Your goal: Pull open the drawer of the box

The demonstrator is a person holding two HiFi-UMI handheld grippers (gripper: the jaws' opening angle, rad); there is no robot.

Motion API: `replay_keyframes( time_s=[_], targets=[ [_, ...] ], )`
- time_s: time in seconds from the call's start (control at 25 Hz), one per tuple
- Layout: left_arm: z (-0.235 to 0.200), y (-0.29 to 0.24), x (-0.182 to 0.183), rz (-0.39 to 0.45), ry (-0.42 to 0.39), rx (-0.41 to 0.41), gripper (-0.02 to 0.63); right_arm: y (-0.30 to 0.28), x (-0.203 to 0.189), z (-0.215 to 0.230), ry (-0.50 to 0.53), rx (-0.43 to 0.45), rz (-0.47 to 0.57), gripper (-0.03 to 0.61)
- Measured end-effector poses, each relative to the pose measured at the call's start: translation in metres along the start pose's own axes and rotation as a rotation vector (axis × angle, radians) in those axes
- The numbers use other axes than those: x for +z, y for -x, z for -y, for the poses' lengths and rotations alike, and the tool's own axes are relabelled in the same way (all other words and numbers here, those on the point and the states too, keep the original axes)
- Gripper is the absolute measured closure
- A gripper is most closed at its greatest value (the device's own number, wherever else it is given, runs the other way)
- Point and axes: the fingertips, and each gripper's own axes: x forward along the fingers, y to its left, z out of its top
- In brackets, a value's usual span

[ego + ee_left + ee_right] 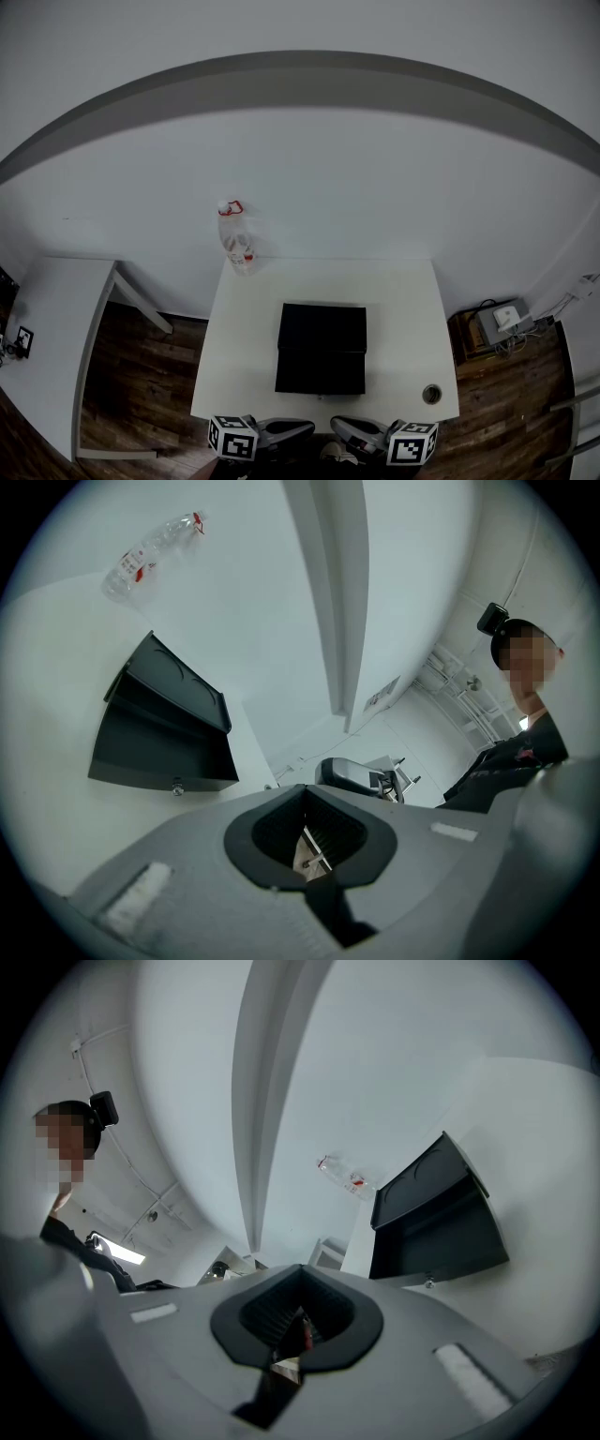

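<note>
Black box (322, 349) sits mid-table on the white table (403, 309), front face toward the person, nothing touching it. Both grippers are low at the near table edge, well short of the box. Left gripper (295, 429): jaws pressed together, nothing between them. Right gripper (352, 429): same, closed and empty. From the left gripper view the box (159, 733) is off to the left, and from the right gripper view (436, 1218) it's off to the right, so neither is lined up on it. The only grab point I can see is a small metal knob (175, 787) low on the centre of the front panel, also visible from the right side (429, 1283). The lower section looks like it stands a bit forward of the top block, but I can't tell if the drawer is already cracked open. My read is a rigid, fairly light box on a smooth top, so a straight pull on the knob probably drags the whole thing. I'd brace the top or back with one gripper. The knob is small and likely slick, so open the jaws, pinch behind the head, and pull level toward the near edge. The plastic bottle (237, 239) at the far-left corner and the cable hole (431, 394) at front right are both clear of the pull path.
</note>
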Motion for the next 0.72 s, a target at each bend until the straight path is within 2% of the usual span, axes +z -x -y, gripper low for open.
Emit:
replay_keyframes(
  time_s=[0.72],
  targets=[
    [0.0020, 0.0036, -0.0052, 0.004, 0.009, 0.006, 0.609, 0.0002, -0.0059, -0.0032, 0.006, 0.002, -0.004, 0.574]
  ],
)
